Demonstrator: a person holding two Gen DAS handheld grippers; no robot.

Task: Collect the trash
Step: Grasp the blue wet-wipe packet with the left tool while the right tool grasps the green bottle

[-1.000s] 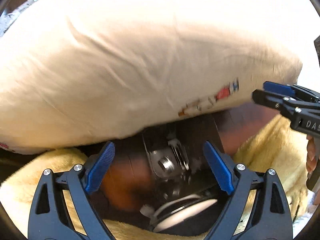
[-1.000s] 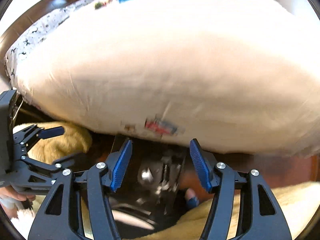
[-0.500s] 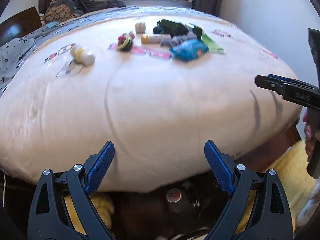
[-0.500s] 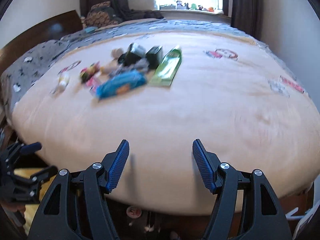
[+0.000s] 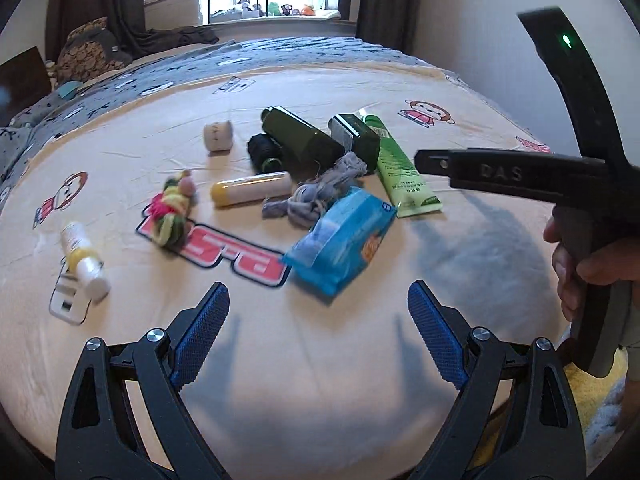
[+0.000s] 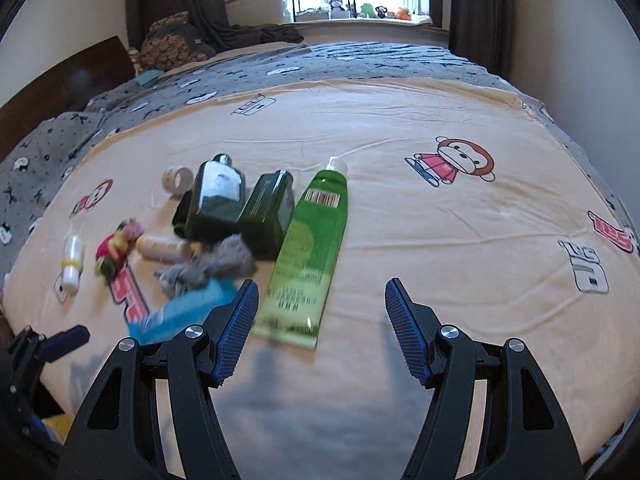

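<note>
Both cameras have risen from under the mattress edge a second ago to a clear view over the bed [image 5: 460, 92], so the whole spread is now visible and the search phase looks finished; nothing is collected yet. Largest item: the green tube [image 6: 310, 256], lying lengthwise, cap away from the person, its flat end just ahead of the right gripper [image 6: 320, 328], whose jaws are spread wide and empty. Left of the tube, touching each other, lie two dark green bottles: the taller one [image 6: 218, 200] and the squarer one [image 6: 268, 212]. The blue packet [image 5: 344, 240] sits nearest the left gripper [image 5: 318, 332], jaws also spread and holding nothing; in the right view the packet is partly hidden behind the left blade and blurred. A grey rag [image 5: 320, 192] lies bunched between the packet and the bottles. Smaller things, going left: a black spool [image 5: 262, 152], a cream tube with a yellow cap [image 5: 252, 190], a white roll [image 5: 218, 136], a multicoloured yarn bundle [image 5: 174, 212], and a small white-and-yellow bottle [image 5: 82, 260] well apart at the left edge. No bin or bag shows in either view, so where the trash goes cannot be told. Judgement: the packet or the green tube is the likely first pick; soft bedding may let flat items sink under a closing jaw.
</note>
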